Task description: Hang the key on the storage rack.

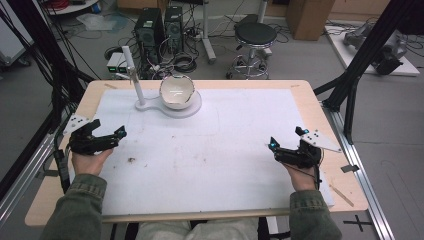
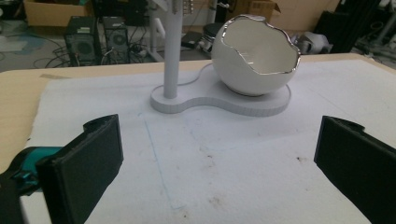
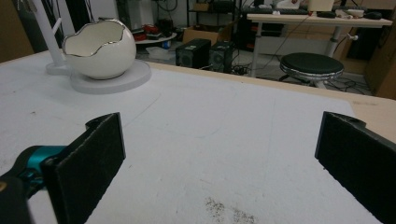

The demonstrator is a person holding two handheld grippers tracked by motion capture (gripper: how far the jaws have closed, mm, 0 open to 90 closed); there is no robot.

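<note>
Two grippers are over the table (image 1: 60, 200), one in each hand. The left gripper (image 1: 107, 137) is near the left edge and the right gripper (image 1: 285, 145) is near the right edge, well apart from each other. In both gripper views the black jaws stand wide apart with nothing between them, so both are open.

No brand, label or writing can be read anywhere.

The table is light wood, and a white sheet (image 1: 215, 160) covers most of its top. The sheet has some small dark stains, one (image 1: 131, 160) near the left gripper, and faint drawn lines. Near the far edge, left of the middle, one white stand (image 1: 150, 106) lies on the sheet. It carries one upright white post (image 1: 132, 75) and one white bowl (image 1: 176, 92) shaped like a broken eggshell with a silver rim. The bowl sits on the round part of the stand, just beside the post, and looks empty inside.

Behind the table the floor is grey. There are two black computer towers (image 1: 160, 27), many cables, one round black stool (image 1: 255, 35) and cardboard boxes. Black frame bars (image 1: 360, 55) stand at both sides of the table.
</note>
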